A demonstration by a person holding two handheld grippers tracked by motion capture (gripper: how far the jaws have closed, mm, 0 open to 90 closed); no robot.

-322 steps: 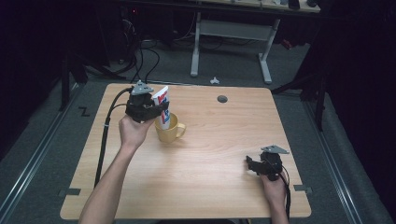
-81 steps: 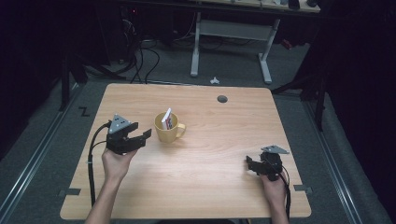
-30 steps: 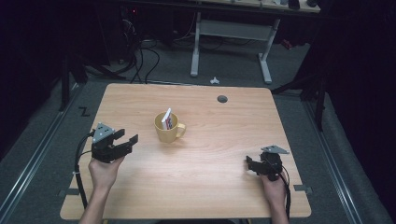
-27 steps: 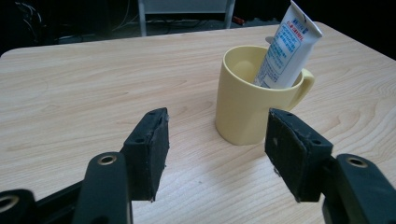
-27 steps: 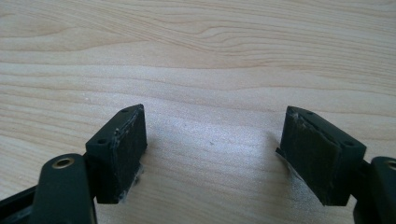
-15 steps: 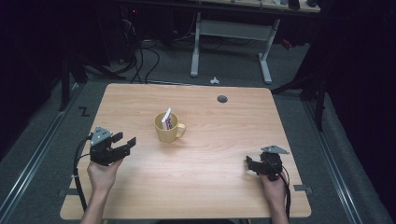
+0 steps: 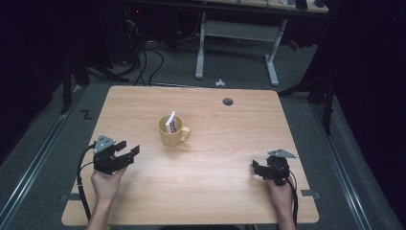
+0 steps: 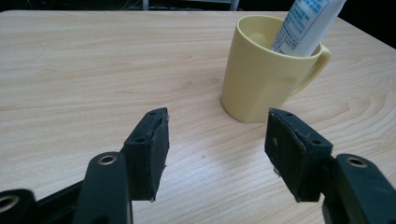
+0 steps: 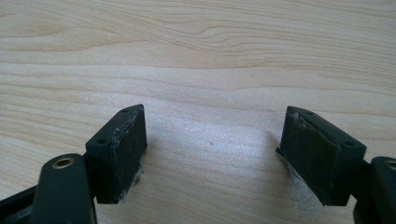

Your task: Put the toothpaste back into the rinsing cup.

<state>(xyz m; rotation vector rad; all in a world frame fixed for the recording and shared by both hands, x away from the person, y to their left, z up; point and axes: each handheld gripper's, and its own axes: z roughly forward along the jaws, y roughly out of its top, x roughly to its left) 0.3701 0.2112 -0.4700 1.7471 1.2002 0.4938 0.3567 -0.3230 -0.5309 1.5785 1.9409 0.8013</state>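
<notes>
With both claws empty and agape, left claw (image 7: 128,152) near the yellow mug (image 7: 172,133), we risk nudging it and toppling the leaning toothpaste tube (image 7: 170,121) onto the bench (image 7: 210,191).

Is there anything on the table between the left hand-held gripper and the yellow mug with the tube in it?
Nothing visible. The left hand-held gripper is open and empty, and bare wooden table lies between it and the yellow mug, which stands upright with the tube leaning inside.
</notes>
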